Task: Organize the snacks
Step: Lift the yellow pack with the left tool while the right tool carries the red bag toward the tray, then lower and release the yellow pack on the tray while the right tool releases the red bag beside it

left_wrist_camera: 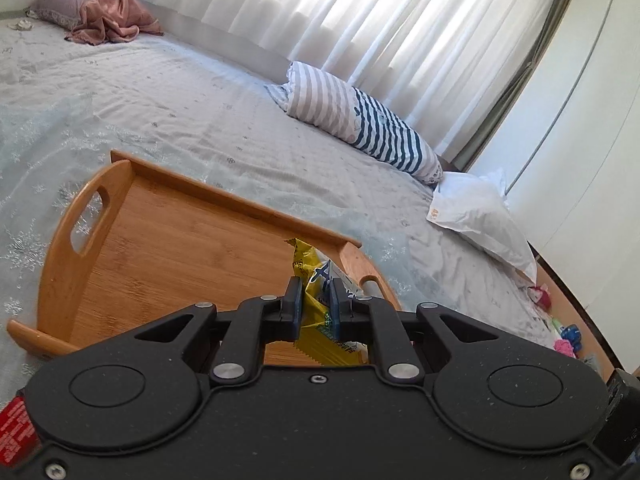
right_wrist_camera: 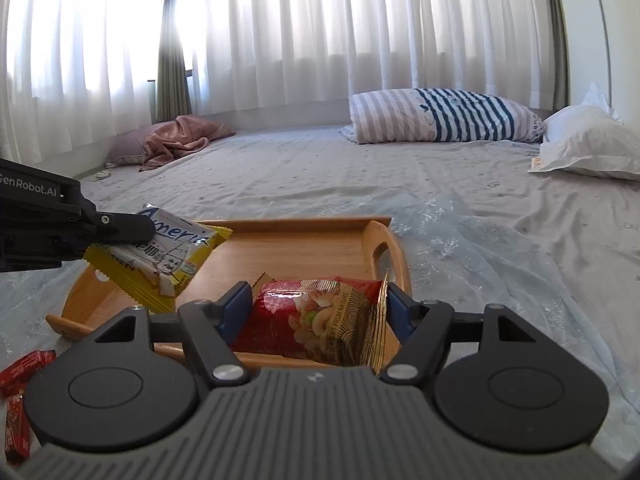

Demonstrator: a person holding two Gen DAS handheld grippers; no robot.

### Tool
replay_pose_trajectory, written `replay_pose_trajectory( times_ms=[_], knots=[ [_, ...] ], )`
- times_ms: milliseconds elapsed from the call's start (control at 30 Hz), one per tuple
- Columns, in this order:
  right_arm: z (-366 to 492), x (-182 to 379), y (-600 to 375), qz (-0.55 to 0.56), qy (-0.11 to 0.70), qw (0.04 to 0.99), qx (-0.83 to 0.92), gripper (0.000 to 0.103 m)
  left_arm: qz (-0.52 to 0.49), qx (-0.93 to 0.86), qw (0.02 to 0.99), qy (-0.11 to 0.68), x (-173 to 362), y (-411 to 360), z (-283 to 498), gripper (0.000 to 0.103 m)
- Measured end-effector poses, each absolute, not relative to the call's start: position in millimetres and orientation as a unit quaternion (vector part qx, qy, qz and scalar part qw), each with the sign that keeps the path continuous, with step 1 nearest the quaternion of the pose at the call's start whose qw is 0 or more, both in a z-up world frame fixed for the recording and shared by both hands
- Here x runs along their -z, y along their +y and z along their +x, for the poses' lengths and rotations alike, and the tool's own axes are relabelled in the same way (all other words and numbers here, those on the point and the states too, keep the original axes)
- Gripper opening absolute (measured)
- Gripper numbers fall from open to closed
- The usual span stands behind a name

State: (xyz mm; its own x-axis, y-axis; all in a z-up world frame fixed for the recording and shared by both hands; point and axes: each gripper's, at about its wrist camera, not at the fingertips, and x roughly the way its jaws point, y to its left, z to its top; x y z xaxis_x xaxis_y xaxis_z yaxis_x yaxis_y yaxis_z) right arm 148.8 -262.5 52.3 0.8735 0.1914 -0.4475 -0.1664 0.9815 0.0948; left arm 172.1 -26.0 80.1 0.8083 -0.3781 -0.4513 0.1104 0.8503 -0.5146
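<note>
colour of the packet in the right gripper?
Red with gold trim, nuts pictured on the packet; clearest in the right wrist view.

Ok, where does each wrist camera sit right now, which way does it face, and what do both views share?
Left wrist: on the left gripper, facing along its fingers, shut on a yellow snack pack above the wooden tray.
Right wrist: on the right gripper, its fingers around a red nut packet above the tray; the left gripper shows at its left edge.
Shared: tray, yellow pack, bed, striped pillow, curtains.

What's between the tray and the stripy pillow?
Only bare bedspread lies between the tray and the stripy pillow; the right wrist view shows it.
</note>
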Motion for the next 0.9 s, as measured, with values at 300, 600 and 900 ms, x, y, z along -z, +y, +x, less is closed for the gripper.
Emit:
replay_pose_trajectory(
  times_ms=[300,600,900],
  knots=[
    [194,-30,-260,0.0,0.277,0.954,-0.111,0.073,-0.272,0.115,0.902,0.315,-37,-25,214,0.013],
    [208,-16,-261,0.004,0.297,0.948,-0.114,0.073,-0.269,0.1,0.899,0.33,-15,-30,227,0.013],
    [209,-13,-263,0.015,0.292,0.948,-0.124,0.073,-0.265,0.094,0.898,0.339,-3,-35,226,0.013]
  ],
)
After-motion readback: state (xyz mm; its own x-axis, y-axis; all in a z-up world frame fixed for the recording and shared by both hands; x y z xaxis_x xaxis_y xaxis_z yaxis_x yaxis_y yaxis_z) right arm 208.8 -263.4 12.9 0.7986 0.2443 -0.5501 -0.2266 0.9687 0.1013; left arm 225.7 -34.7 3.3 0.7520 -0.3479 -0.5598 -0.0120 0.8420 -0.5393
